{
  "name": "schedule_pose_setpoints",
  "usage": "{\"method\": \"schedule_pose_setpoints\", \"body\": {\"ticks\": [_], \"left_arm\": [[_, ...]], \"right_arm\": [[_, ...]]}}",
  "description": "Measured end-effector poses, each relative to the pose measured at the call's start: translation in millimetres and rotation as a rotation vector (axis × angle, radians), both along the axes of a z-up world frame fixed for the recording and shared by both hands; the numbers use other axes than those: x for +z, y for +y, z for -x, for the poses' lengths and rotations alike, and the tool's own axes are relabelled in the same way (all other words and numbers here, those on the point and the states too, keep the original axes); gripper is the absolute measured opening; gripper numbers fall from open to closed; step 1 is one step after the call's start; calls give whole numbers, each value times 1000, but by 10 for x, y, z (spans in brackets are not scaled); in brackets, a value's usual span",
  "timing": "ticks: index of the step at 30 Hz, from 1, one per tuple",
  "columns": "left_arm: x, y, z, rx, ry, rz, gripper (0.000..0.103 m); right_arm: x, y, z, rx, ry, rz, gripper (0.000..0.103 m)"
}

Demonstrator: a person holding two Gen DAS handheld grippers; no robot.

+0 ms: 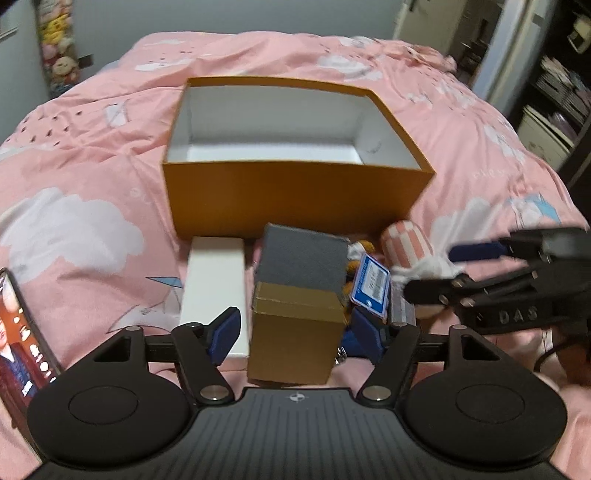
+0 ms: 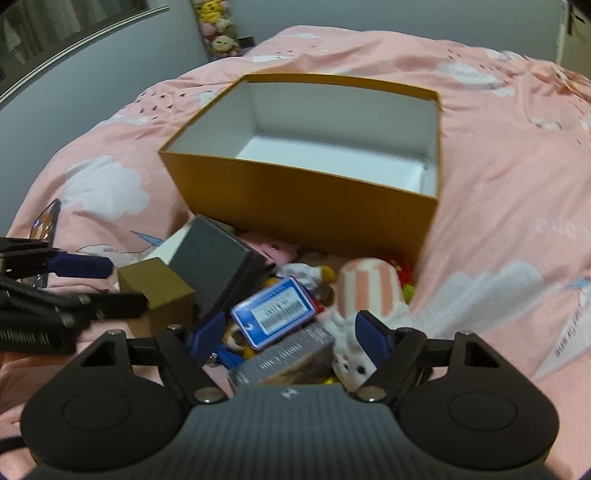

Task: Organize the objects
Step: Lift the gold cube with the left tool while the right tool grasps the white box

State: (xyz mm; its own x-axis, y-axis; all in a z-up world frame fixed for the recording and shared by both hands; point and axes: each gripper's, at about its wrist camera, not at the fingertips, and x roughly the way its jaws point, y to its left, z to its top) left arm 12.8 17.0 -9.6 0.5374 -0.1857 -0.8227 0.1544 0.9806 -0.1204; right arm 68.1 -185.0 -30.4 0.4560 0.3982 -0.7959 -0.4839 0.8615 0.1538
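Note:
An open orange box (image 1: 295, 199) with a white empty inside stands on the pink bed; it also shows in the right wrist view (image 2: 306, 210). In front of it lies a pile: a small tan box (image 1: 295, 332), a grey box (image 1: 303, 258), a white box (image 1: 216, 288), a blue card (image 1: 371, 288) and a striped plush (image 1: 406, 247). My left gripper (image 1: 295, 332) is open with its jaws either side of the tan box. My right gripper (image 2: 291, 336) is open above the blue card (image 2: 277, 314), a silver box (image 2: 288, 360) and the plush (image 2: 369, 288).
A phone (image 1: 22, 332) with a lit screen lies at the left on the pink quilt (image 1: 92, 166). Shelves (image 1: 554, 103) stand at the right of the bed. Hanging plush toys (image 2: 218, 33) are on the far wall.

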Motion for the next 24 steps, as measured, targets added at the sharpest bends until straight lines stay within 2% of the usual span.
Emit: {"method": "schedule_pose_setpoints", "body": {"ticks": [6, 11, 16, 20, 24], "left_arm": [[-196, -104, -16, -34, 11, -81, 81], [-230, -58, -3, -34, 5, -42, 69], [-166, 4, 10, -6, -15, -14, 68], [-22, 126, -14, 23, -43, 10, 68], [151, 355, -105, 81, -39, 40, 68]], "right_arm": [[-33, 138, -43, 55, 14, 10, 79], [-71, 194, -126, 70, 49, 2, 79], [-40, 277, -183, 93, 59, -15, 71], [51, 375, -237, 121, 40, -24, 71], [158, 487, -385, 136, 76, -75, 71]]}}
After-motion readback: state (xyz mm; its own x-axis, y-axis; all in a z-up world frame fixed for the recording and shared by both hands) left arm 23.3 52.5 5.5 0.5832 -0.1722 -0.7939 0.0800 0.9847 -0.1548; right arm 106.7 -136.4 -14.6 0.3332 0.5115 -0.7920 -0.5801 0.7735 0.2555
